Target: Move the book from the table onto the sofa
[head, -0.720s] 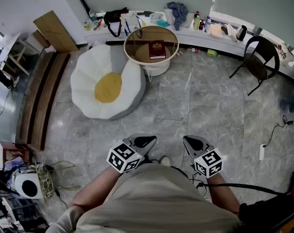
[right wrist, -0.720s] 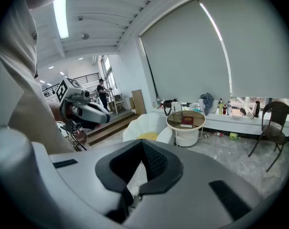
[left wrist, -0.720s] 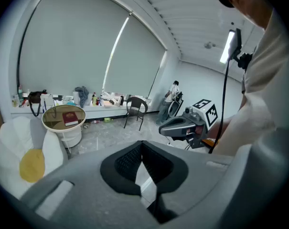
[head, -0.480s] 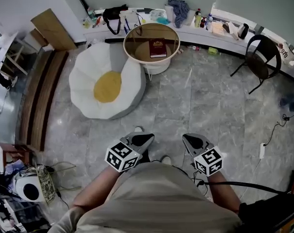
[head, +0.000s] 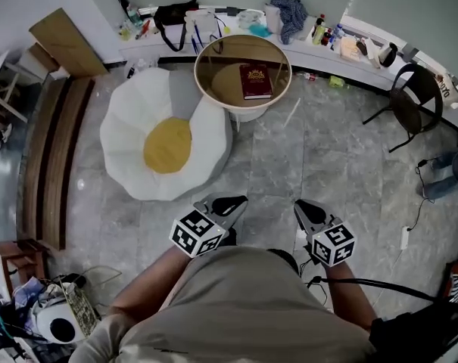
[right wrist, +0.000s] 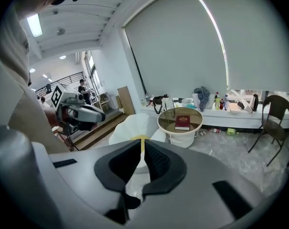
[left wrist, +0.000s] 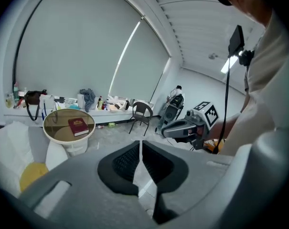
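Observation:
A dark red book [head: 256, 81] lies flat on the round glass-topped table [head: 213, 82] far ahead; the same book [left wrist: 78, 126] [right wrist: 182, 122] shows in both gripper views. Left of the table sits the white flower-shaped sofa [head: 130, 138] with a yellow centre. My left gripper [head: 230, 204] and right gripper [head: 305, 212] are held close to my body, well short of the table. Each is shut with nothing between its jaws. The left gripper [left wrist: 141, 149] and the right gripper [right wrist: 142, 148] show their pads meeting.
A long white ledge [head: 236, 40] behind the table carries a black bag, bottles and cloth. A black chair [head: 414, 100] stands at the right. A wooden bench [head: 51, 157] runs along the left. Cables [head: 422, 218] lie on the grey tiled floor at the right.
The table, sofa and book have slid nearer and lower in the head view as the person stepped forward. Both grippers stay shut in front of the body.

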The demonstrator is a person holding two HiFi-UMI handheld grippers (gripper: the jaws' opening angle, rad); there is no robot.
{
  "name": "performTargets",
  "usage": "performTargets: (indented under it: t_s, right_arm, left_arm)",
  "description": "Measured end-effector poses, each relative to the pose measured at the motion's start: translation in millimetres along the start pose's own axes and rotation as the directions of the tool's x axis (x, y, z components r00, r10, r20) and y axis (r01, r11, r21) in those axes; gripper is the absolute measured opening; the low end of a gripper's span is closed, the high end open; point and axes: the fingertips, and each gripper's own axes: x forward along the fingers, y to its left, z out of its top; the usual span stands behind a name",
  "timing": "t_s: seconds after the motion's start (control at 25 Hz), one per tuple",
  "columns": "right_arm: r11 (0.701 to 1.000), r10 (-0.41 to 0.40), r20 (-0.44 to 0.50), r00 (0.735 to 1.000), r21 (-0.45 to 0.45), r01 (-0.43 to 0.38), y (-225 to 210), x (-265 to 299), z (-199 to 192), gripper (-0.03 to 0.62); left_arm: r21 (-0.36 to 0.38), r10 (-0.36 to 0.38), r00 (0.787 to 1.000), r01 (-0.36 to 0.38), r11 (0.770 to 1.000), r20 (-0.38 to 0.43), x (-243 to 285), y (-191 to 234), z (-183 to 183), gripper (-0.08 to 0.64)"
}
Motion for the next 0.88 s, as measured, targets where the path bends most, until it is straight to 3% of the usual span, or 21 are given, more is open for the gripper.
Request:
performTargets:
  t_s: [0.08, 0.16, 0.24, 0.52, 0.88]
  right_arm:
    - [0.999, -0.032, 0.009, 0.999, 0.001, 0.032, -7.5, 31.8, 23.0, 0.034]
    - [0.998, -0.061, 0.016, 0.998, 0.001, 0.061, -17.4, 62.4, 44.7, 0.096]
    - [0.997, -0.075, 0.012, 0.997, 0.001, 0.075, -27.4, 89.2, 62.4, 0.103]
    - [0.994, -0.08, -0.035, 0.996, 0.078, 0.082, -95.7, 156.9, 96.0, 0.127]
    - [0.989, -0.002, -0.095, 0.995, 0.146, 0.015, -232.1, 303.0, 127.7, 0.166]
  left_arm:
    - [0.018, -0.004, 1.0, 0.004, 1.0, -0.017, -5.9, 37.2, 7.4, 0.011]
    - [0.029, -0.002, 0.999, 0.003, 1.0, -0.034, -8.2, 74.4, 14.0, 0.03]
    - [0.018, 0.007, 0.999, -0.006, 1.0, -0.04, -7.1, 108.5, 20.0, 0.063]
    - [-0.13, 0.034, 0.999, -0.037, 0.991, -0.026, 31.3, 195.9, 41.6, 0.129]
    - [-0.28, 0.079, 0.99, -0.108, 0.954, -0.114, 130.2, 326.8, 59.9, 0.155]
